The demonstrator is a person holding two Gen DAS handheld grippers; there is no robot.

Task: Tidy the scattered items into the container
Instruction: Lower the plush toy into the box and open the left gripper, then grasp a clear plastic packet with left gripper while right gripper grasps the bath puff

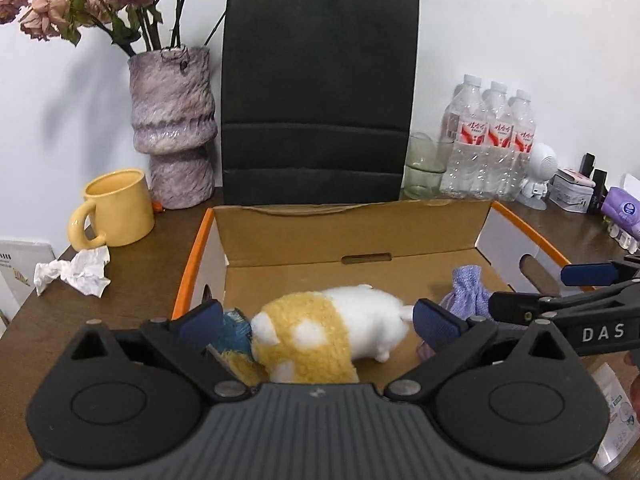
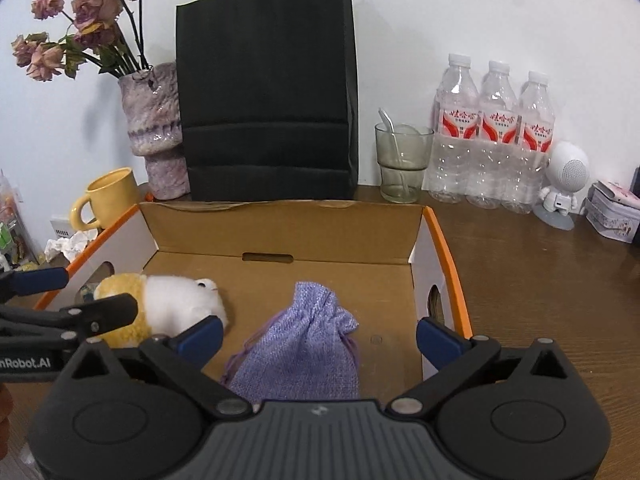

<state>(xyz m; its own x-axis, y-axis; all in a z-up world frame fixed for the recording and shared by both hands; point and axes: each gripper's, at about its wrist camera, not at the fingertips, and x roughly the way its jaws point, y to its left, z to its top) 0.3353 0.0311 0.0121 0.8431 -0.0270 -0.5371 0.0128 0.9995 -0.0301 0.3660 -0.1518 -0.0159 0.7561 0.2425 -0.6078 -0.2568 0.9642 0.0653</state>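
Note:
An open cardboard box with orange edges point(image 1: 360, 232) point(image 2: 280, 228) sits on the brown table. A yellow-and-white plush toy point(image 1: 328, 332) point(image 2: 168, 304) lies in its left part, over a blue-and-yellow fuzzy item point(image 1: 232, 332). A purple drawstring pouch point(image 2: 304, 344) point(image 1: 468, 288) lies on the box floor to its right. My left gripper point(image 1: 316, 320) is open, with its fingers on either side of the plush toy, not gripping it. My right gripper point(image 2: 320, 336) is open above the pouch, empty. Each gripper shows at the edge of the other's view.
A crumpled white tissue point(image 1: 76, 272) lies on the table left of the box, by a yellow mug point(image 1: 112, 212). Behind the box stand a purple vase point(image 1: 172, 128), a black paper bag point(image 1: 320, 96), a glass point(image 2: 402, 160), three water bottles point(image 2: 492, 136), a white robot figure point(image 2: 562, 184) and a tin point(image 2: 612, 216).

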